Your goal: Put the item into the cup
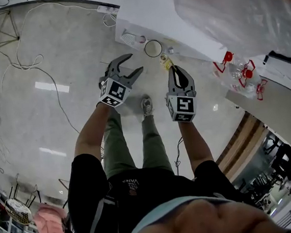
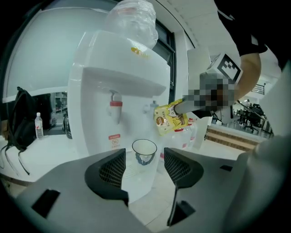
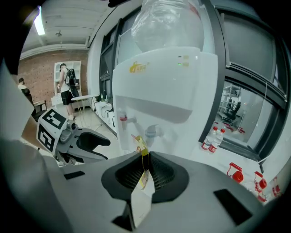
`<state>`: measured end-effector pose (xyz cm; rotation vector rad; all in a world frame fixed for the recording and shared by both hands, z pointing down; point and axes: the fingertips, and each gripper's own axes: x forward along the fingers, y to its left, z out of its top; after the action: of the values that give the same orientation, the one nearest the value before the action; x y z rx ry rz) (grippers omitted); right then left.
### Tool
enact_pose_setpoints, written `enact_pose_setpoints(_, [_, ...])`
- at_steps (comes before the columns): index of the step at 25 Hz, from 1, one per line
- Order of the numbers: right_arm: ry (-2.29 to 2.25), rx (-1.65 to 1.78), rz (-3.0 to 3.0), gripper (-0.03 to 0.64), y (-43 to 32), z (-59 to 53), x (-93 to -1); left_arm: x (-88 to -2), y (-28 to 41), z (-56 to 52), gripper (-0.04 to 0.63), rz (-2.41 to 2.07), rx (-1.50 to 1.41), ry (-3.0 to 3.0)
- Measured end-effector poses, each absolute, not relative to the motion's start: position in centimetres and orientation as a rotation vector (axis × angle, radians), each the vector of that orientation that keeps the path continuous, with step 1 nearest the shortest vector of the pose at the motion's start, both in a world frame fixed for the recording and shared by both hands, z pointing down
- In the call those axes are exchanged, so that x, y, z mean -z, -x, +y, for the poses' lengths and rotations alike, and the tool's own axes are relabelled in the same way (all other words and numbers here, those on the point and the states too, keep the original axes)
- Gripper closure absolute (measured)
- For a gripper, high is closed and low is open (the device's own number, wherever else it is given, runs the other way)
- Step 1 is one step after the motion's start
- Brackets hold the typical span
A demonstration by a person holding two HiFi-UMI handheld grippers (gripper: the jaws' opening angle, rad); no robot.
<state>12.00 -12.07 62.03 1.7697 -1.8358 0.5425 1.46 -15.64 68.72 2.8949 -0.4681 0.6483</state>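
A white paper cup (image 2: 144, 152) stands on the drip shelf of a white water dispenser (image 2: 104, 86); from the head view I see its round rim (image 1: 153, 48). My left gripper (image 1: 135, 62) is open, a short way back from the cup, with nothing between its jaws. In the left gripper view the cup shows through the gap between the black pads (image 2: 112, 169). My right gripper (image 1: 174, 69) is shut on a small yellow sachet (image 1: 166, 61), held upright just right of the cup and a little above it. The sachet (image 3: 142, 157) stands edge-on between the right pads.
The dispenser (image 3: 159, 86) carries a big water bottle (image 3: 166, 22) on top and has a red tap (image 2: 115, 105) and a pale tap (image 3: 152, 132) above the cup. Red-capped jugs (image 1: 244, 73) and small bottles (image 3: 213, 139) stand to the right. Cables (image 1: 22, 64) trail over the floor.
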Motion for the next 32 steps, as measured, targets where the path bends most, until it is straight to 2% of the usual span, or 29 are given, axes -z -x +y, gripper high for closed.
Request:
enact_pose_setpoints(3, [-1.746, -0.515, -1.856, 0.557, -11.7, -13.1, -63.8, -70.9, -2.1, -15.5, 0.313, -0.442, -0.645, -2.900])
enact_pose_setpoints(14, [-1.731, -0.455, -1.851, 0.557, -11.8, -16.3, -70.1, -77.6, -4.5, -17.3, 0.292, -0.289, -0.707, -2.993])
enact_pose_setpoints(32, [-1.737, -0.390, -1.785, 0.557, -11.5, -19.4, -72.6, -78.1, -7.8, -18.0, 0.280, 0.008, -0.686, -3.088])
